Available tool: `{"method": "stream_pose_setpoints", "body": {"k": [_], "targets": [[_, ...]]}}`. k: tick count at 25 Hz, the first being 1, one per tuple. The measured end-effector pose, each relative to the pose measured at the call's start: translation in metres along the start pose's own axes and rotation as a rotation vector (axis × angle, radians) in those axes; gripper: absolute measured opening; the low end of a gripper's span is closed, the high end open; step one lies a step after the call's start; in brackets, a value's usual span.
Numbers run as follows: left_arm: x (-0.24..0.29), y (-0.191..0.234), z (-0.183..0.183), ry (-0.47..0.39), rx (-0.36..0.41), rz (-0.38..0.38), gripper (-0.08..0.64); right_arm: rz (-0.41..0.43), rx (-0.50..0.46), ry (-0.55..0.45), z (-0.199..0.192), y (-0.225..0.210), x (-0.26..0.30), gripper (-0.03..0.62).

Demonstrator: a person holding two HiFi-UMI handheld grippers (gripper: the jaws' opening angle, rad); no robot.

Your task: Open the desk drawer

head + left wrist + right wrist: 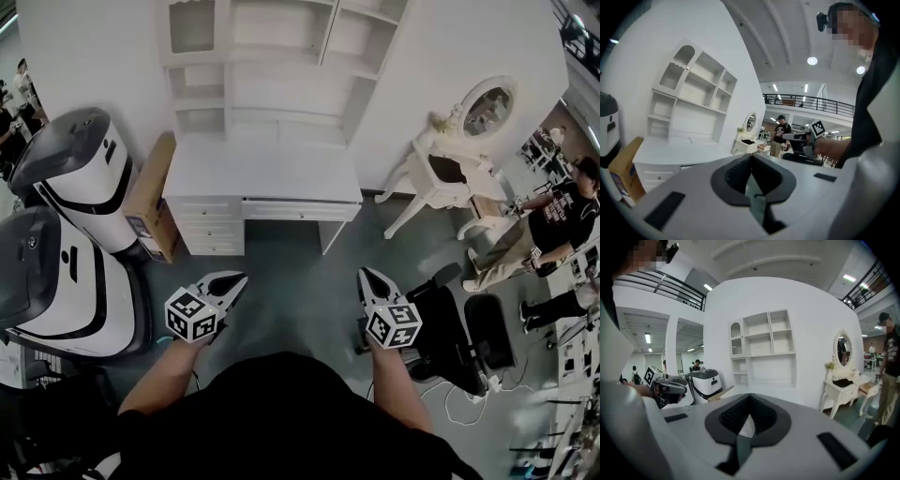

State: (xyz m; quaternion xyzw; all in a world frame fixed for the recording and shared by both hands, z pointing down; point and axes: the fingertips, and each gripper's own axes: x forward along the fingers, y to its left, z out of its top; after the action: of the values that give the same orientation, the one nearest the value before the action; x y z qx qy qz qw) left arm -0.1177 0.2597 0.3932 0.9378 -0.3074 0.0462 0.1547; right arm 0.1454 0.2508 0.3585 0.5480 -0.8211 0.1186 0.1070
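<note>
Drawer [300,211]: shut, under the top of the white bench [262,169], long axis left to right. Left hand-held gripper [239,279] and right hand-held gripper [367,276]: jaws together, empty. Drawer lies ahead, well apart; neither clearly nearer.

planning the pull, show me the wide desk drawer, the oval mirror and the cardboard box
wide desk drawer [300,211], head view, middle of its front panel
oval mirror [487,111], head view, on the glass
cardboard box [150,190], head view, its brown top face
</note>
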Motion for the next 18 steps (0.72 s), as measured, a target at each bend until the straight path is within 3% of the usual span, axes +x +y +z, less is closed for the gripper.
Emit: {"method": "stream_pose_setpoints", "body": {"k": [7,18], "targets": [[-0.001,0.001,-0.012,-0.01,-0.044,-0.023,0.009,0.028,0.068,0.035,-0.007,0.002,0.006,0.002],[-0.001,0.02,-0.008,-0.009,-0.03,0.021,0.009,0.077,0.095,0.051,-0.013,-0.007,0.04,0.002]]}}
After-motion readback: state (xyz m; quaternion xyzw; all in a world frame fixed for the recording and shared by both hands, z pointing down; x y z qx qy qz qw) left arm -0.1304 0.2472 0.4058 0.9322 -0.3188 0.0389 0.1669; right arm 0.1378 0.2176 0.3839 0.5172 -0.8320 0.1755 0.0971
